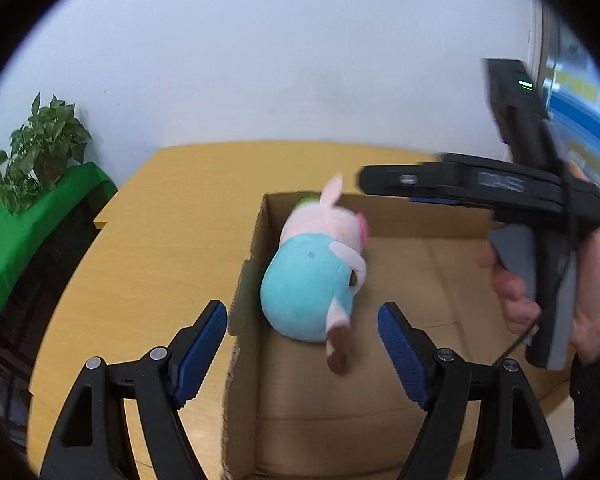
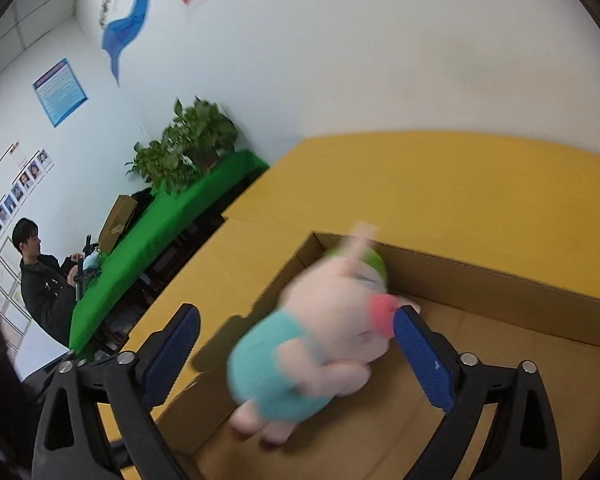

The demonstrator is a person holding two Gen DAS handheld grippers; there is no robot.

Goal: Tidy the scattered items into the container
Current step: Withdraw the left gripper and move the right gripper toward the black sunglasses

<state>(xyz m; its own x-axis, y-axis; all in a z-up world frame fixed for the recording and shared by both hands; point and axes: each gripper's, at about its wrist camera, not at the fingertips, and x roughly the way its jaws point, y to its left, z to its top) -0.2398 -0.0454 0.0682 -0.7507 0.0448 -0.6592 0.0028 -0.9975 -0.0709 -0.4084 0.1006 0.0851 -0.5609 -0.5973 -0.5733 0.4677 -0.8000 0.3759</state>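
Note:
A plush pig (image 1: 316, 276) in a teal dress lies in the open cardboard box (image 1: 420, 272), against its left wall. My left gripper (image 1: 302, 356) is open and empty, over the box's near left edge. In the right wrist view the pig (image 2: 320, 344) is motion-blurred between the wide-open jaws of my right gripper (image 2: 300, 356), inside the box (image 2: 500, 280). No finger pinches it. A green item (image 2: 374, 262) shows behind the pig's head. The right gripper's body (image 1: 500, 188) shows over the box's far right in the left wrist view.
The box stands on a yellow wooden table (image 1: 160, 240). A green-covered bench (image 2: 172, 224) with potted plants (image 2: 184, 144) runs along the left wall. A seated person (image 2: 40, 280) is at the far left. A white wall lies behind the table.

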